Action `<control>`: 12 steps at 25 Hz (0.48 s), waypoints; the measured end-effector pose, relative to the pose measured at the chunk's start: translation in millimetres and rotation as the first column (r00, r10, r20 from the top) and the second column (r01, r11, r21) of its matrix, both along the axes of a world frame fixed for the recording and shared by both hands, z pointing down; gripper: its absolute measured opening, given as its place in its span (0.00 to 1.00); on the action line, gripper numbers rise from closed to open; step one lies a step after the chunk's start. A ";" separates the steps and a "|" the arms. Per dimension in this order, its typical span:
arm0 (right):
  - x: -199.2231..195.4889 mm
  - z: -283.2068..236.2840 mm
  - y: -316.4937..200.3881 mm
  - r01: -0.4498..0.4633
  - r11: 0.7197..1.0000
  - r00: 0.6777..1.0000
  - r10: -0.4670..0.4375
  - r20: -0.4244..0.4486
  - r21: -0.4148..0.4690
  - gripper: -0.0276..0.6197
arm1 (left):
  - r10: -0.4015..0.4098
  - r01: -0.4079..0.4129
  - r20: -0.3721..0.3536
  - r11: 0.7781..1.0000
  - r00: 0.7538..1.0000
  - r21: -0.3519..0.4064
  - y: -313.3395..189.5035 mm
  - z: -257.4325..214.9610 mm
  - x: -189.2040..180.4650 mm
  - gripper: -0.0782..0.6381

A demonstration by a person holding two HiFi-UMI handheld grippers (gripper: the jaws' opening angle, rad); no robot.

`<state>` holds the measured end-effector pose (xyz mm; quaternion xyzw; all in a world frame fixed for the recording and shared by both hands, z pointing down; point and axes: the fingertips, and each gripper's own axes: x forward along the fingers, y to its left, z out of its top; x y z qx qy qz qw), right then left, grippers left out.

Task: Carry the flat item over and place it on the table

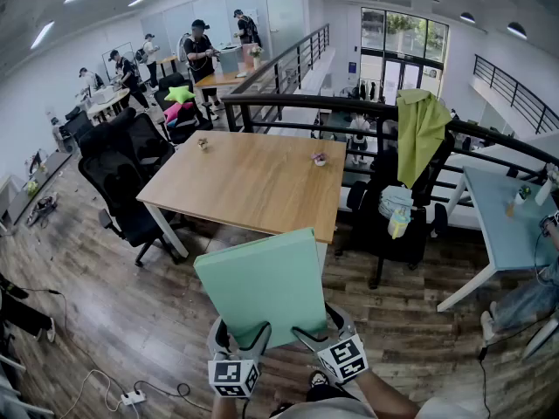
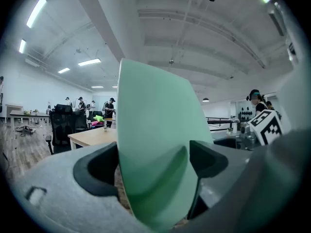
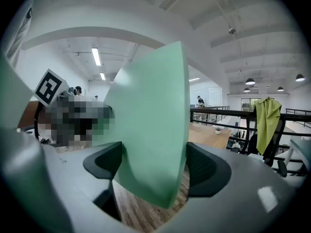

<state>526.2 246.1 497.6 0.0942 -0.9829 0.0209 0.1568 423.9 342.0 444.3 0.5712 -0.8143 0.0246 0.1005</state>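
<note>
Green flat item [image 1: 262, 286] is mid-carry, its near edge clamped between the fingers [image 2: 208, 158] of the left gripper [image 1: 238, 339] and the right gripper [image 1: 316, 328]. The wooden surface [image 1: 244, 182] lies beyond the fingers. The next move is probably to step forward and lower the item flat onto it.

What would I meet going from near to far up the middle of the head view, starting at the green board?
green board → wooden table → black railing → glass doors
</note>
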 end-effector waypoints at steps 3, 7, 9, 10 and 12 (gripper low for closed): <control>4.0 2.0 -3.9 0.002 1.000 1.000 -0.002 -0.001 0.000 0.71 | -0.003 0.003 0.000 1.000 1.000 0.002 -3.0 1.5 4.4 0.77; 3.5 -1.1 -8.4 0.011 1.000 1.000 -0.011 0.007 0.009 0.71 | -0.014 0.014 0.001 1.000 1.000 0.005 -6.3 -0.4 4.0 0.77; 2.6 -4.1 -11.7 0.018 1.000 1.000 -0.019 0.017 0.015 0.71 | -0.020 0.020 0.002 1.000 1.000 0.005 -9.3 -0.9 3.3 0.77; 1.9 -4.9 -13.7 0.022 1.000 1.000 -0.022 0.021 0.017 0.71 | -0.024 0.024 0.003 1.000 1.000 0.005 -11.2 -1.3 2.8 0.77; -0.1 -4.1 -18.5 0.028 1.000 0.999 -0.029 0.027 0.014 0.71 | -0.031 0.031 0.007 1.000 1.000 0.006 -15.7 -2.3 1.5 0.77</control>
